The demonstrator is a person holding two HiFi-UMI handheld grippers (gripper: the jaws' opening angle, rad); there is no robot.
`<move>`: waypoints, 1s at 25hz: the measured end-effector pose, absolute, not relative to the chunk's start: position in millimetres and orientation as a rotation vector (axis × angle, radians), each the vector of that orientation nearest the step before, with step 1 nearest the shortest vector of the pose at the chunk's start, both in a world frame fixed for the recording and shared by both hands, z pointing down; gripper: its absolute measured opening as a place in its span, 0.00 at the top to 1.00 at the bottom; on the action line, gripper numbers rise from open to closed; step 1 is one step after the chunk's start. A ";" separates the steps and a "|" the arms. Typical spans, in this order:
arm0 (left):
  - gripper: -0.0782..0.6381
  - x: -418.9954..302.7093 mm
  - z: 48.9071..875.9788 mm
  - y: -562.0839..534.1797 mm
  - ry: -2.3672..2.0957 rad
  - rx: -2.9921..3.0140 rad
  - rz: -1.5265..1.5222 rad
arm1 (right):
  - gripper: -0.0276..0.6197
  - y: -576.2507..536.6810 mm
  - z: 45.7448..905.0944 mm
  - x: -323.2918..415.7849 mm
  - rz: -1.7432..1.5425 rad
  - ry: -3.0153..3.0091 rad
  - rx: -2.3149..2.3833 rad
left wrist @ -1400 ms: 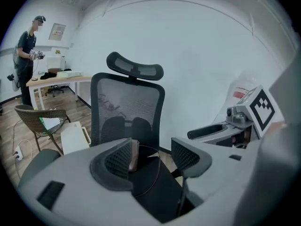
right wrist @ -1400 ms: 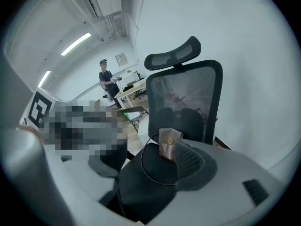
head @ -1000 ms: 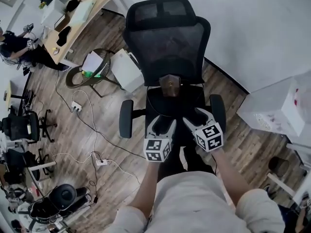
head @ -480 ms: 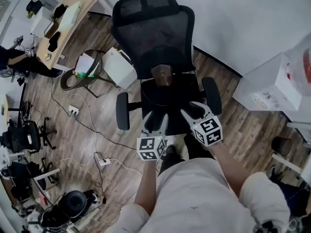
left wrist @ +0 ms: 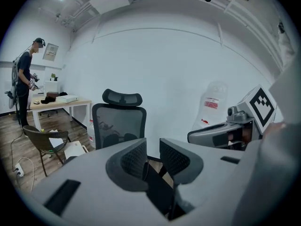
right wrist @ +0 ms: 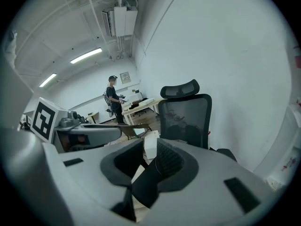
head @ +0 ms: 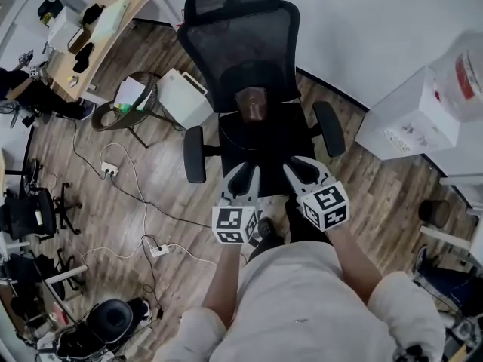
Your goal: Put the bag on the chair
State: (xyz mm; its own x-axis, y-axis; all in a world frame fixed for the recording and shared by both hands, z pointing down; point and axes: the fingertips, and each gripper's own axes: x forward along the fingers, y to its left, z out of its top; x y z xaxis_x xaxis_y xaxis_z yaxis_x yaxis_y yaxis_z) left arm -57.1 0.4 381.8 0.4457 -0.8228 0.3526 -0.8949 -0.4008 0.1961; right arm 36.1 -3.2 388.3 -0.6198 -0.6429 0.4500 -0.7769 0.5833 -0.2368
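Head view, looking steeply down: a black mesh-backed office chair with a headrest (head: 241,44) fills the upper centre of the frame, standing on a wood-plank floor (head: 158,179). A black soft bag (head: 260,136) lies on the chair's seat at frame centre, its upper end against the foot of the backrest, where a brown leather-like patch (head: 251,102) shows. It is dark on dark, so the bag's outline is hard to trace.

Below the seat, in the lower centre, the person holds the left gripper (head: 247,172) and the right gripper (head: 303,166) side by side. Both are near the seat's front edge and apart from the bag.

In the left gripper view, the jaws of the left gripper (left wrist: 153,147) stand a narrow gap apart with nothing between them. They have just been closing. The right gripper view shows the same for the right gripper (right wrist: 148,157): a slim gap, empty, jaws just closing.

Judging by this, the placing looks done. The bag rests on the chair unsupported, and what is left is only to draw the hands away.
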 end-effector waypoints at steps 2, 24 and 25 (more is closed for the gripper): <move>0.79 -62.4 374.8 14.3 -1.456 2.364 0.258 | 0.84 12.6 380.8 30.1 0.586 -2.508 1.169; 0.88 -87.4 323.7 136.0 -1.354 2.531 0.192 | 0.95 133.2 318.9 -5.8 0.416 -2.600 1.299; 0.88 -87.3 323.8 138.7 -1.347 2.537 0.193 | 0.95 136.6 317.8 -6.8 0.413 -2.601 1.299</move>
State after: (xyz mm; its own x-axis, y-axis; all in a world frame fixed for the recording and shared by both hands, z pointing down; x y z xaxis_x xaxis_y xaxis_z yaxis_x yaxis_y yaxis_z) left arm -87.3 138.7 323.8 0.5608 -0.7932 0.2374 -0.8279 -0.5354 0.1670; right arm -6.8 136.6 317.8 -0.5918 -0.7469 0.3032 -0.8041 0.5736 -0.1562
